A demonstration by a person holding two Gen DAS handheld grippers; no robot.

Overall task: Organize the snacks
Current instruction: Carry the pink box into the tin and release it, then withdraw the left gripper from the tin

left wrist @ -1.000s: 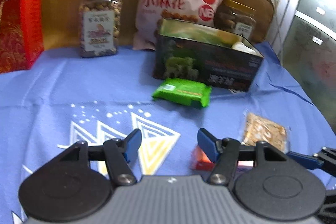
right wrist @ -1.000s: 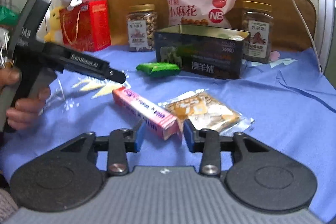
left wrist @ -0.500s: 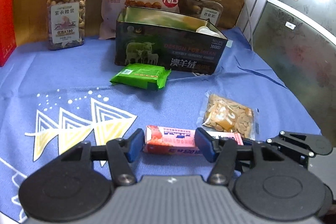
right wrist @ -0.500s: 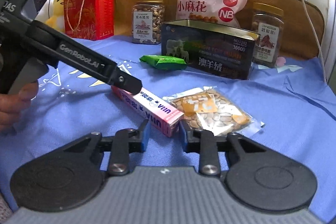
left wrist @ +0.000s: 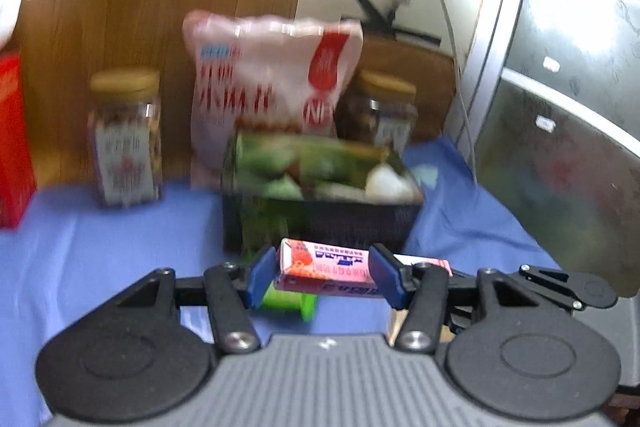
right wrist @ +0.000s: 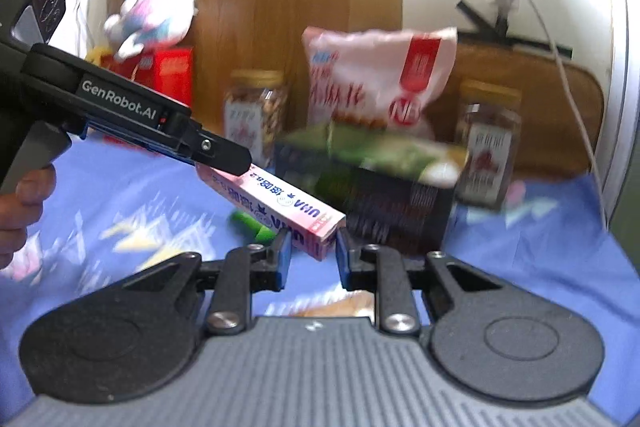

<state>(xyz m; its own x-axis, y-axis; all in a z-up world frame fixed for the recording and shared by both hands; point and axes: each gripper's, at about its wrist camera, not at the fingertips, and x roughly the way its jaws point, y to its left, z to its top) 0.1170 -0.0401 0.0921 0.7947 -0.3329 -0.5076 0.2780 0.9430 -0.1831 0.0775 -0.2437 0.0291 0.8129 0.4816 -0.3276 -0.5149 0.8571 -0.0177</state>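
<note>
Both grippers hold one long pink snack box (left wrist: pixel 326 267), carried in the air above the blue cloth (left wrist: pixel 100 235) that covers the desk. The left gripper (left wrist: pixel 322 275) has its jaws clenched across one end of the box, a blue pad pressed on either side, and the box's far end runs off to the right, where the right gripper's black finger shows at the frame edge. In the right wrist view the right gripper (right wrist: pixel 310 247) grasps the near end of the same box with its jaws clamped, and the box slants up and left to the left gripper's black finger, which comes in from the left above a person's hand (right wrist: pixel 20 211).

Directly beyond the box stands an open dark tin (left wrist: pixel 320 203), its rim facing up, with green and white items inside; its front wall is near the box. A green packet (left wrist: pixel 288 301) lies on the cloth below the box, in front of the tin. Behind the tin a large pink-and-white snack bag (left wrist: pixel 272 79) leans on the wooden wall, with a nut jar (left wrist: pixel 126 139) to its left and a second jar (left wrist: pixel 384 111) to its right. A red carton (left wrist: pixel 12 139) sits at the far left edge. The cloth is open between the left jar and the tin, and to the tin's right up to a grey panel
</note>
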